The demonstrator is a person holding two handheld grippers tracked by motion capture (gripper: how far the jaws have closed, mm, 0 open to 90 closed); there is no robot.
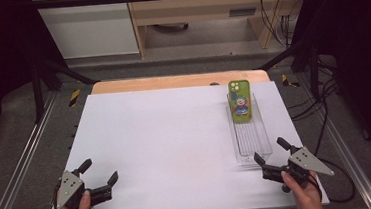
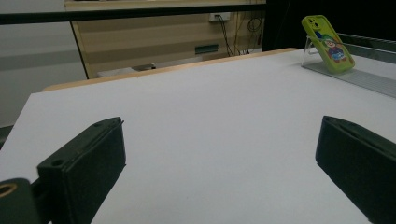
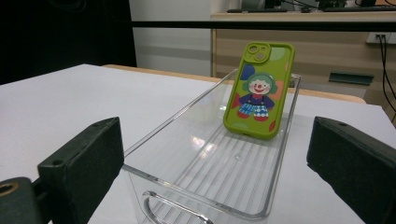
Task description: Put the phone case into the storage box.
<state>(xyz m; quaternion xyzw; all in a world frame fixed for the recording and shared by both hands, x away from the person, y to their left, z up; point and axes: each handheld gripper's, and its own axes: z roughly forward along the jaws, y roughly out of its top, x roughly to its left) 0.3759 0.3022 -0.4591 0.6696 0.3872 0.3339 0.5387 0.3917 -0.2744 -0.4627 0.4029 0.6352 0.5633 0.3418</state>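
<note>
Green phone case (image 1: 240, 101) at twelve o'clock of right gripper (image 1: 272, 151), leaning lengthwise in clear tray (image 1: 263, 143); jaws apart on both, left gripper (image 1: 98, 172) farther.

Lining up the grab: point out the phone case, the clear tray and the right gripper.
phone case (image 3: 258, 95), right gripper view, clown picture on its back.
clear tray (image 3: 154, 140), right gripper view, left wall.
right gripper (image 1: 271, 154), high view, between its fingertips.

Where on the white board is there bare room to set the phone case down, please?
The white board is bare from its left edge across to the clear tray, and from the wooden strip at the back to the near edge. The crowded part is the right side, where the tray holds the green phone case leaning at its far end, with the right tool at its near end.
</note>
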